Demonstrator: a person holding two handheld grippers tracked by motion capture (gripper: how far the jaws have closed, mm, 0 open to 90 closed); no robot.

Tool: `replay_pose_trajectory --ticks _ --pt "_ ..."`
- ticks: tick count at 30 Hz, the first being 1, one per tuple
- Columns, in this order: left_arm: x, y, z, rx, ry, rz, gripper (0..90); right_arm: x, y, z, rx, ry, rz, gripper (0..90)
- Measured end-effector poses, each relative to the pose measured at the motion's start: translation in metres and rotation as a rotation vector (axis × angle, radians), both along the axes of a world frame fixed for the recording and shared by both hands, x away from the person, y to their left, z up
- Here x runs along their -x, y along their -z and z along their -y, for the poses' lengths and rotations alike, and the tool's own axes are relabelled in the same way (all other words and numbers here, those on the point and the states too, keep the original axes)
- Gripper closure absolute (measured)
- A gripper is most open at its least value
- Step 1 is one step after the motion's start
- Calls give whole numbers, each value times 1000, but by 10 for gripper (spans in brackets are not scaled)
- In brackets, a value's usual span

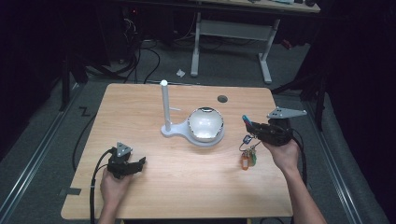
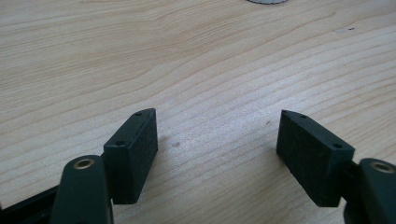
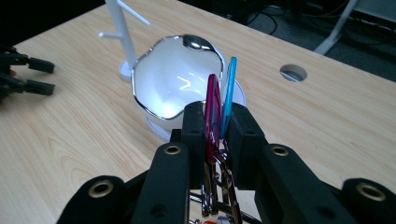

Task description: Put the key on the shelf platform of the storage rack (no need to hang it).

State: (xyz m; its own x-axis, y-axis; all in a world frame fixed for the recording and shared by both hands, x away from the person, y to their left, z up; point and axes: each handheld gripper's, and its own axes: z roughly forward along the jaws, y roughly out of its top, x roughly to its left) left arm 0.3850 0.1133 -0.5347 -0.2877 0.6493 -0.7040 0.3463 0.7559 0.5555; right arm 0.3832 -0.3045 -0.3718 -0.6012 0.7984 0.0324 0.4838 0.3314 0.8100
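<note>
My right gripper (image 1: pixel 247 122) (image 3: pixel 217 121) is shut on a key bunch by its pink carabiner (image 3: pixel 212 100) and blue carabiner (image 3: pixel 229 88). The keys and an orange tag (image 1: pixel 249 156) dangle below the jaws, just above the table right of centre. A glossy white bowl (image 1: pixel 205 123) (image 3: pixel 173 79) sits on the round base of a white stand, whose pole (image 1: pixel 165 107) (image 3: pixel 119 23) rises left of it. The bowl is a short way ahead of my right gripper. My left gripper (image 1: pixel 140 163) (image 2: pixel 217 140) rests low on the near left of the table, open, with bare wood between its pads.
The wooden table (image 1: pixel 187 186) has a round cable hole (image 1: pixel 222 98) (image 3: pixel 293 73) near its far edge. Beyond it stand a desk frame (image 1: pixel 231 32) and floor cables. My left gripper (image 3: pixel 49 77) lies far off at the left in the right gripper view.
</note>
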Motion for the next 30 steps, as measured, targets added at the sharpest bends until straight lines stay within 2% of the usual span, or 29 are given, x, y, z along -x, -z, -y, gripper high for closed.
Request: replay_pose_trajectory --ticks 5,19,22,30 --pt "0 0 0 -1 1 0 296 -1 -11 -7 -18 -28 6 789" --pt "0 0 0 2 -2 -1 296 -13 -37 -35 -16 -114 2 789" --pt "0 0 0 0 0 -1 296 -16 -42 -41 -10 -129 2 789" --pt "0 0 0 2 -2 -1 295 -23 -49 -52 -32 -162 -2 789"
